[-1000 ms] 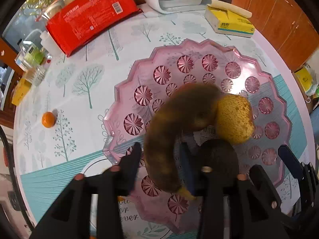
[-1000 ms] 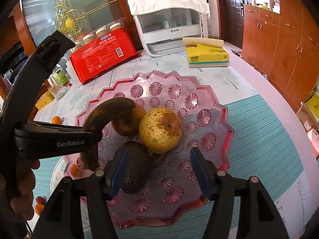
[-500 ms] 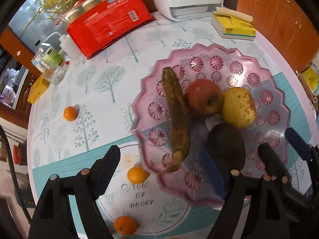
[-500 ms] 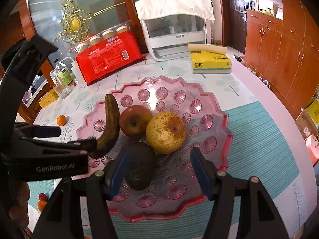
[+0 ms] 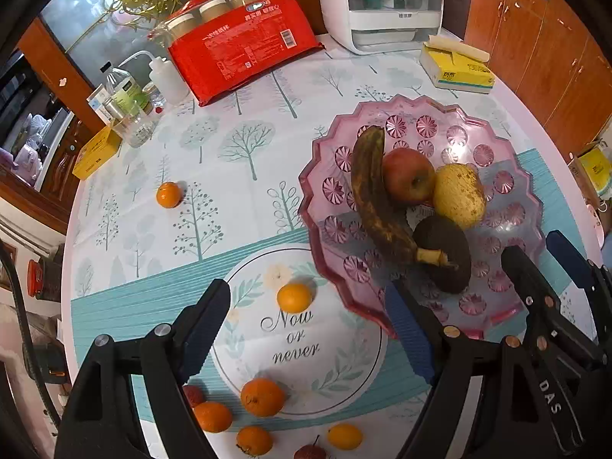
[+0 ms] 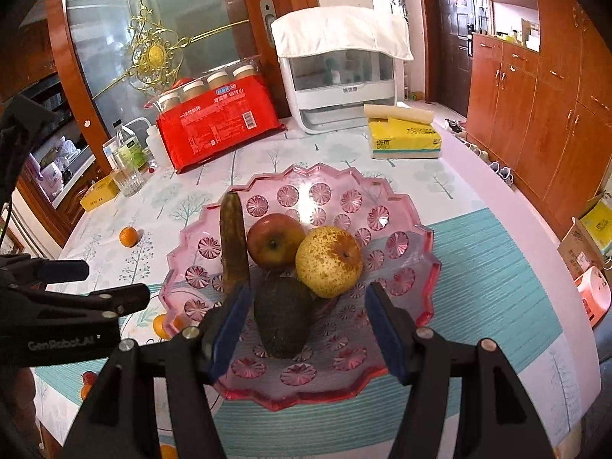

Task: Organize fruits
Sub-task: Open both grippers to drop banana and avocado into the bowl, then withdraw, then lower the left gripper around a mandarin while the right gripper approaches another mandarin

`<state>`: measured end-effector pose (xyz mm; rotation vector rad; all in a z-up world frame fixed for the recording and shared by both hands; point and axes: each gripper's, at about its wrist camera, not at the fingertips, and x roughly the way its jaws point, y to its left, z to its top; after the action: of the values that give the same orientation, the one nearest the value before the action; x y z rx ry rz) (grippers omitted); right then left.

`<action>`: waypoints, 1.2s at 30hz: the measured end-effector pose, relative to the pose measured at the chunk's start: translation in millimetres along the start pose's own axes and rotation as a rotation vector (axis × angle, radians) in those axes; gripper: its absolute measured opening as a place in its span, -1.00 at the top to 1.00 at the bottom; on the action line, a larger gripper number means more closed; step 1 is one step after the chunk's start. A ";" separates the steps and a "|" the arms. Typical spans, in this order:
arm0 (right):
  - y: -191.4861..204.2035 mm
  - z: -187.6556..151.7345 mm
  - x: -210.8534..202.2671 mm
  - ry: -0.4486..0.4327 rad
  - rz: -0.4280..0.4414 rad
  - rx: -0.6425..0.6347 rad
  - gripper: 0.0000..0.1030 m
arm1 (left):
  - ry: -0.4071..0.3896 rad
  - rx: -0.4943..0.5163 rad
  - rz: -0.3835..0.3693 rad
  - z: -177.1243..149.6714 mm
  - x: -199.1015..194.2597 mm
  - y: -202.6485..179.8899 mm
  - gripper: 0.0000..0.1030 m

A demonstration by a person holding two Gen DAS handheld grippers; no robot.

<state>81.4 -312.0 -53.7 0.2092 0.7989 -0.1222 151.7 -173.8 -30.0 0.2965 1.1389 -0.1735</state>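
While the left gripper (image 5: 306, 329) hangs above the printed tablecloth (image 5: 244, 160) with its jaws spread wide and nothing between them, a small orange (image 5: 293, 297) sits on the cloth in the gap below, just beside the near left rim of the pink scalloped fruit tray (image 5: 386, 114). On that tray lie four fruits bunched together: a badly browned banana (image 5: 373, 195) along the left side with its stem end resting against a dark avocado (image 5: 447, 256), a red apple (image 5: 407, 176) touching the banana's inner curve, and a speckled yellow pear (image 5: 459, 195) to the right of the apple. The right gripper (image 6: 308, 329) hovers over the near part of the tray, its blue-padded jaws about half apart; the avocado (image 6: 283, 315) lies between them, but neither pad touches it. More small oranges (image 5: 262, 397) and a couple of red lychees (image 5: 193, 395) are scattered on the cloth at the near edge, and one orange (image 5: 168, 194) lies alone well to the left of the tray. Toward the far side of the table stand a red package of paper cups (image 5: 237, 46), a yellow tissue pack (image 5: 455, 67), a white appliance (image 5: 382, 4) and a few bottles (image 5: 128, 93).
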 end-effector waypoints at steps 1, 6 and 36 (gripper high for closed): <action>0.2 -1.2 -2.0 -0.002 -0.002 0.002 -0.23 | -0.004 0.000 0.000 -1.6 -3.0 0.9 -0.59; 4.9 -3.6 -11.7 -0.014 -0.010 0.008 -0.23 | -0.038 0.014 0.001 -8.1 -21.9 7.2 -0.59; 185.8 41.9 -104.8 -0.227 -0.067 -0.176 -0.23 | -0.360 0.002 0.052 -26.0 -129.4 241.2 -0.62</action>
<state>72.9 -138.0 76.2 0.0012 0.5869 -0.1354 144.8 61.3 112.6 0.2826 0.7736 -0.1742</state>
